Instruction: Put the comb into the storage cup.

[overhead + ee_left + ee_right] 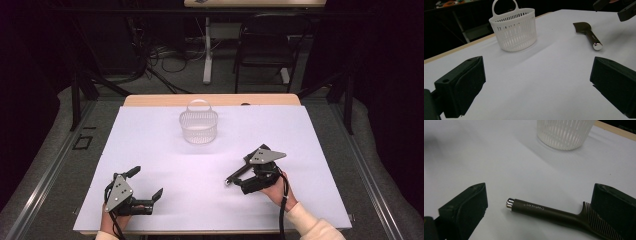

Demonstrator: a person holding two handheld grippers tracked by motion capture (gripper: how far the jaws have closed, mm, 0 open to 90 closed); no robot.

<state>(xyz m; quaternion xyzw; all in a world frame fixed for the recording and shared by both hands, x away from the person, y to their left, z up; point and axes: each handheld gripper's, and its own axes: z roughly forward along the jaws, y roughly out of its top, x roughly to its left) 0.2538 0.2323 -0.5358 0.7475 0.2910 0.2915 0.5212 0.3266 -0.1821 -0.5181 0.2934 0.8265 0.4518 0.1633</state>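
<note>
Comb (554,216) between open jaws, basket (564,133) beyond

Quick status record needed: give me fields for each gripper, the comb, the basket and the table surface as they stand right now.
left gripper: open, holding nothing, near the table's front left corner
right gripper: open, jaws either side of the comb, not closed on it
comb: dark, lying flat on the sheet, silver cap on its handle end, teeth next to one jaw
basket: white, slotted, upright, handle up, far centre of the table, looks empty
table: covered by a white sheet, wooden edge at the far side
</note>
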